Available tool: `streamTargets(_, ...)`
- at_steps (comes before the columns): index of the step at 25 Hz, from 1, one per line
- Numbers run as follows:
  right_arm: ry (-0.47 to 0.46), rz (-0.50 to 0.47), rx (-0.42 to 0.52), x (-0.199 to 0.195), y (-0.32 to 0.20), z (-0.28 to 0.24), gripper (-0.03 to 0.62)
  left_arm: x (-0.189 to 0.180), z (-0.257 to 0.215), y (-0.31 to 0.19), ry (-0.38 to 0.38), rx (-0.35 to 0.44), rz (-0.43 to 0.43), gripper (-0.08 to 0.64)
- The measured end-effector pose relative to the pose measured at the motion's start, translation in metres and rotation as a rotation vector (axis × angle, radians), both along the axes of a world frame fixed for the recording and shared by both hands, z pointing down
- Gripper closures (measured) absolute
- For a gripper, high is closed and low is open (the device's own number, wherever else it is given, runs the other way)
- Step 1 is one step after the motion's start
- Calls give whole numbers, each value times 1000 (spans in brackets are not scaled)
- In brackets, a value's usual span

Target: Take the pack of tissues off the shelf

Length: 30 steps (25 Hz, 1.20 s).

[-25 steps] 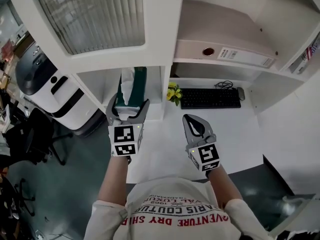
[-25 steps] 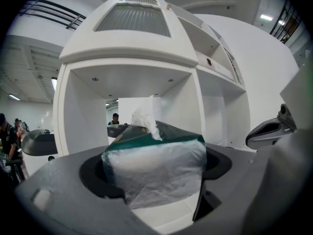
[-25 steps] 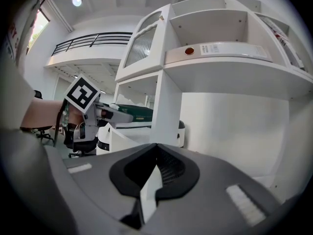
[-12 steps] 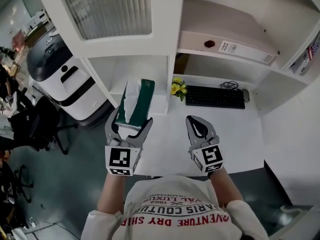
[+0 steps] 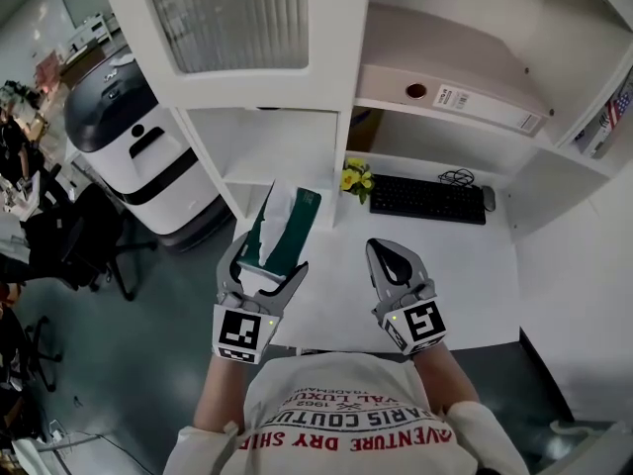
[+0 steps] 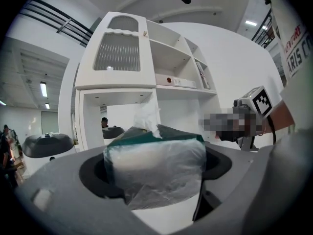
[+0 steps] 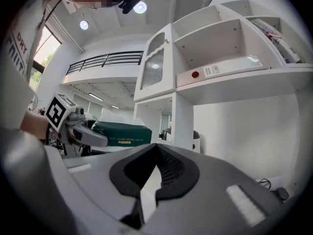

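Note:
The pack of tissues [image 5: 287, 228] is dark green with clear wrap, and a white tissue sticks out of its top. My left gripper [image 5: 265, 260] is shut on its near end and holds it in the air in front of the white shelf unit [image 5: 267, 151], clear of the open cubby. The left gripper view shows the pack [image 6: 156, 168] filling the space between the jaws. In the right gripper view the pack [image 7: 120, 132] hangs off to the left. My right gripper [image 5: 391, 255] is shut and empty above the white desk [image 5: 465, 275]; its jaws [image 7: 157, 145] meet.
On the desk at the back lie a black keyboard [image 5: 427, 198] and a small yellow flower [image 5: 354, 178]. A white binder [image 5: 450, 92] lies on the shelf above. A white and black machine [image 5: 129, 137] and a dark chair [image 5: 59, 245] stand to the left.
The left gripper has drawn the tissue pack out of the shelf cubby toward the person, and it now hangs in front of the shelf. The right gripper has shifted slightly.

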State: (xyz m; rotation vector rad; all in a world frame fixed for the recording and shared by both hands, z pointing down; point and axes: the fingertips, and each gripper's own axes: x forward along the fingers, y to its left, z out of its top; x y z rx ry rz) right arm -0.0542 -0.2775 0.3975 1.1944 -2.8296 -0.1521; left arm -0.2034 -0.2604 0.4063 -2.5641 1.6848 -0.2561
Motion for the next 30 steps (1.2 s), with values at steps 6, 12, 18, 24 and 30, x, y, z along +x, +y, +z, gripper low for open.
streamTargets(6, 6, -21, 13, 3, 5, -5, 591, 4, -3, -2, -4, 7, -3, 114)
streamTargets(12, 7, -36, 19, 1, 4, -7, 592, 8, -5, -4, 3, 7, 13, 114)
streamTargets(18, -8, 17, 7, 6, -14, -10, 591, 2, -9, -8, -2, 17, 4, 114)
streamTargets(24, 11, -14, 10, -5, -17, -8, 591, -3, -10, -13, 9, 18, -9, 115)
streamTargets(30, 18, -19, 4, -9, -19, -5, 591, -8, -6, -15, 30, 0, -21, 114)
